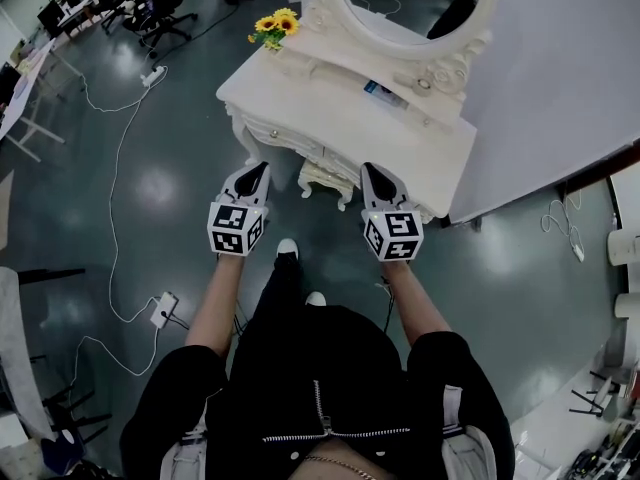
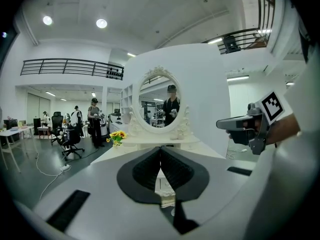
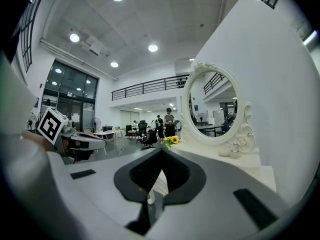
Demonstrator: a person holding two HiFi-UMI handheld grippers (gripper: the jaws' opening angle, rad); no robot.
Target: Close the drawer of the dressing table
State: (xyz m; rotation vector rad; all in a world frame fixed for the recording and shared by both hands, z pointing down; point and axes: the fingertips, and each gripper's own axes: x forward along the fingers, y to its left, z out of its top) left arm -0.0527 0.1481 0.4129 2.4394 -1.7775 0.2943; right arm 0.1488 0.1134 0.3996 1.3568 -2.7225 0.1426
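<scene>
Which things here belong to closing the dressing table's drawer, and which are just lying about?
Job: dressing table; left gripper and right gripper, both shut and empty.
Lying about: sunflowers; small blue item; white stool under the table; power strip; office chair.

dressing table (image 1: 400, 143): white, carved, oval-mirrored | pose: upright | drawer (image 1: 318, 151): front tucked under tabletop edge
</scene>
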